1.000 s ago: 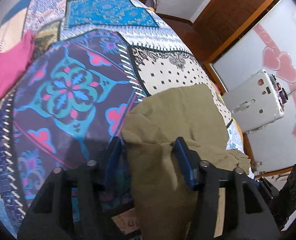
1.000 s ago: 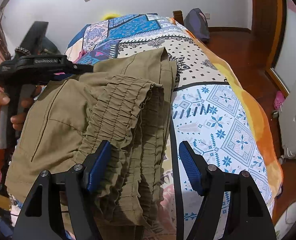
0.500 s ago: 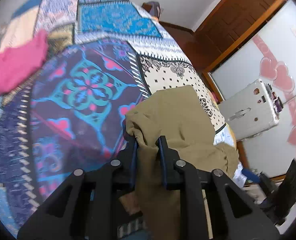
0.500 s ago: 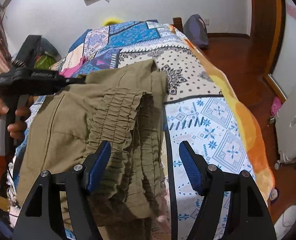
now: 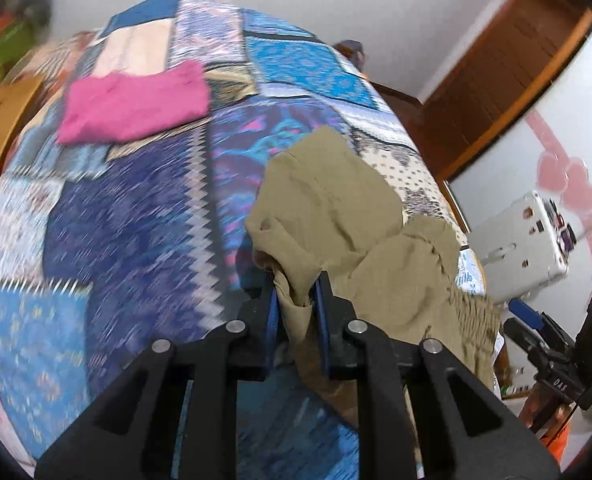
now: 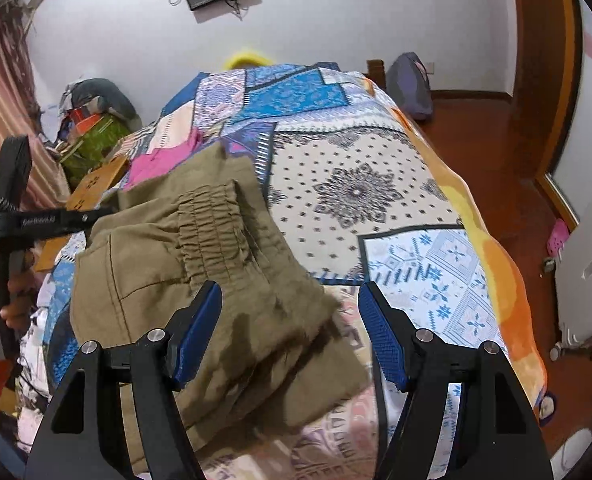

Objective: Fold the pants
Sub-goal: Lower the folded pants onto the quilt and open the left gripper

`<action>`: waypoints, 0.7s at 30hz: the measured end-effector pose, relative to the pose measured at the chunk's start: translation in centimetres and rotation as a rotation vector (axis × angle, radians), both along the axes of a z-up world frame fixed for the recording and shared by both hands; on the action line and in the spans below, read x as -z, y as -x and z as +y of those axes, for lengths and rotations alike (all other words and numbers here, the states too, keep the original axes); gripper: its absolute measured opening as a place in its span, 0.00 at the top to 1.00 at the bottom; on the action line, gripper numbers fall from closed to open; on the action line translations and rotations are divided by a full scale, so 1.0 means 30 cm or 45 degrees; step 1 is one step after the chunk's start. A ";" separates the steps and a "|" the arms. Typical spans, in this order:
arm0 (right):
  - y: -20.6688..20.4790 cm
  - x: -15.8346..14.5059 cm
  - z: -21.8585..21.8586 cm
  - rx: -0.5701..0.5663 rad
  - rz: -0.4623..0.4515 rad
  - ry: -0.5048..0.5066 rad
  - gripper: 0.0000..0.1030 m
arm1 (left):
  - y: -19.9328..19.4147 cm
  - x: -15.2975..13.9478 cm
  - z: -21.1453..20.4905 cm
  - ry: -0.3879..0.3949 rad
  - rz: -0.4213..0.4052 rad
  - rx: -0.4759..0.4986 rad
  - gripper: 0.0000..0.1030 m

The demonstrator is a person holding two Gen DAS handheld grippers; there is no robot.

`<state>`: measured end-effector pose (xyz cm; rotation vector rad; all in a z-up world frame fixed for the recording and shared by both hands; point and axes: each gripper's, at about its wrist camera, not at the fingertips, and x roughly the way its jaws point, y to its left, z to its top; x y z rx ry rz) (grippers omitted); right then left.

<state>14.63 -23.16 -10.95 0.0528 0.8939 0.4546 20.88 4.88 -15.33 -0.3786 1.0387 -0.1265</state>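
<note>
Left tongs (image 5: 296, 292) closing on pants (image 5: 335, 208) (bedspread (image 5: 128, 240) blurred).

1 pants (image 6: 200, 264), 1 pink cloth (image 5: 136, 104), 2 tools (image 5: 296, 292) (image 6: 290, 320).

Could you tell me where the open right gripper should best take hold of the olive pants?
Probably the gathered elastic waistband of the olive pants, approached from above: its bunched layers give the right gripper bulk. The left gripper is closing on another edge.
</note>
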 end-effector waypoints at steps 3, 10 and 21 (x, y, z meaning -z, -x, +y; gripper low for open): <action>0.010 -0.004 0.034 -0.027 0.000 0.000 0.35 | 0.076 0.031 0.066 0.062 0.016 -0.071 0.83; 0.066 -0.014 0.124 -0.114 -0.006 0.011 0.35 | 0.254 0.027 0.124 0.012 -0.042 -0.158 0.83; 0.161 0.061 0.237 -0.291 0.057 0.111 0.35 | 0.400 0.014 0.127 -0.067 -0.075 -0.194 0.83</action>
